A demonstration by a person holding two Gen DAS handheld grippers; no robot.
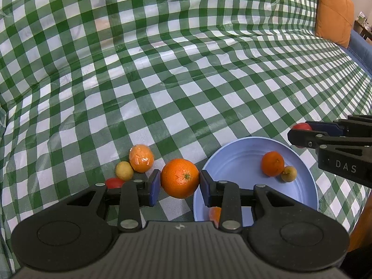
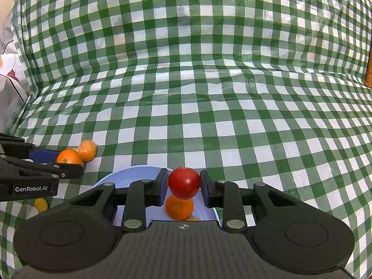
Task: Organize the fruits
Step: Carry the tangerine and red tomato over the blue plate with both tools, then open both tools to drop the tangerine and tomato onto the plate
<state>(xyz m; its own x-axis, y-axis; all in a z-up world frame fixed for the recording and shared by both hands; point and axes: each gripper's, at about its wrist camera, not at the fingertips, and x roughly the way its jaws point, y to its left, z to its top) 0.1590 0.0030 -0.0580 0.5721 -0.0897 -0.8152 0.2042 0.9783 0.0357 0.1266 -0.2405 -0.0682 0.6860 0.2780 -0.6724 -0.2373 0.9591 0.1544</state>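
My left gripper [image 1: 180,183] is shut on a large orange [image 1: 180,177], held just left of the light blue bowl [image 1: 234,153]. The bowl holds a small orange [image 1: 272,164], a small yellow fruit [image 1: 289,173] and another orange piece [image 1: 215,214] partly hidden behind my finger. My right gripper [image 2: 184,183] is shut on a red tomato [image 2: 184,182], held over the bowl [image 2: 130,174] above the small orange [image 2: 179,207]. On the cloth lie a plastic-wrapped orange [image 1: 141,158], a yellow fruit [image 1: 124,171] and a red tomato [image 1: 114,182].
A green and white checked cloth [image 1: 162,81] covers the sofa seat and back. An orange cushion [image 1: 334,11] leans at the far right. The right gripper shows in the left wrist view [image 1: 302,132], the left gripper in the right wrist view [image 2: 69,162].
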